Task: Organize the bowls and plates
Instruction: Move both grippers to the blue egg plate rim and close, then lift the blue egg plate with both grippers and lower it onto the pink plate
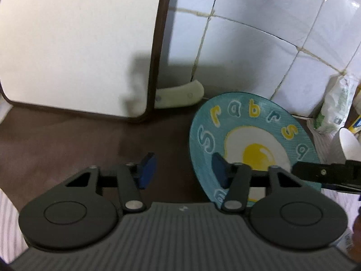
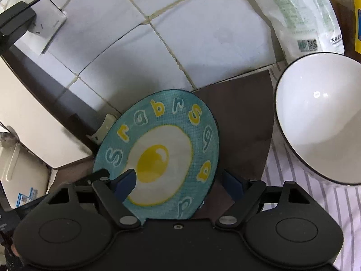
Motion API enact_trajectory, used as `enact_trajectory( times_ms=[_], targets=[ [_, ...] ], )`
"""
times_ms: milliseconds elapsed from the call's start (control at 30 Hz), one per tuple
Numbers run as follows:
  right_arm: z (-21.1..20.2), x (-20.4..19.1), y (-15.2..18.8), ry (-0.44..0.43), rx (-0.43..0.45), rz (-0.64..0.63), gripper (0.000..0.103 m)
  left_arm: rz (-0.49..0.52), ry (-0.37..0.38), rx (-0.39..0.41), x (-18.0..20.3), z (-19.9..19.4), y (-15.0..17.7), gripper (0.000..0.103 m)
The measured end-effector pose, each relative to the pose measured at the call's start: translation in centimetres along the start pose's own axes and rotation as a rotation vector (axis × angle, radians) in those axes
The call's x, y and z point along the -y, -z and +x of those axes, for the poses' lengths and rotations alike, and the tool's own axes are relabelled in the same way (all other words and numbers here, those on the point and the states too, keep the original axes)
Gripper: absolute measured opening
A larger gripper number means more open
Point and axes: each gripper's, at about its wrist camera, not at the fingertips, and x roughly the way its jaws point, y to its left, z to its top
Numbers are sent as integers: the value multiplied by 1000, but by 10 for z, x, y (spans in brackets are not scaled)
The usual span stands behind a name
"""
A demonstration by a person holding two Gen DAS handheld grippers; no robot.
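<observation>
A round teal plate [image 2: 162, 149] painted with a fried egg and pastel letters around its rim lies on a dark brown countertop [image 1: 67, 140], close to a wall of white tiles [image 2: 180, 33].

The right gripper [image 2: 178, 183] sits at the plate's near edge with its jaws spread wide. The plate lies between its two blue-padded fingers [image 2: 126, 184]: the left pad overlaps the egg white, while the right pad stands just beyond the plate's rim, over the brown surface. The pads do not press on the plate from both sides, so nothing is clamped.

The left gripper [image 1: 182, 169] is also wide apart and holds nothing. Its left finger hovers over bare countertop; its right finger [image 1: 220, 171] overlaps the left rim of the same plate [image 1: 252, 135]. Whether that pad touches the plate cannot be told. The black tip of the other gripper reaches in across the plate's right side in this view.

To the right of the plate, apart from it, a large white bowl with a thin dark rim [image 2: 320, 122] rests on a cloth with pale purple stripes [image 2: 293, 194]. Behind the bowl a white plastic pouch with green print [image 2: 297, 15] leans against the tiles. To the left stands a big white appliance with a dark brown edge [image 1: 79, 45], and a cream knife handle [image 1: 180, 96] lies at the foot of the wall beside it.
</observation>
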Motion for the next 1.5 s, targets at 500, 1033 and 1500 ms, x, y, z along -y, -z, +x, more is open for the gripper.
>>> enact_trajectory(
  times_ms=[500,1033,1500],
  targets=[
    [10,18,2,89,62,-19,22,-72,84,-18,2,8,11,18],
    [-29,15,14,8,65,-11,18,-84,51,-19,7,-38,11,18],
    [-136,-8,43,-55,165,-26,18,-30,47,34,38,-144,29,18]
  ],
)
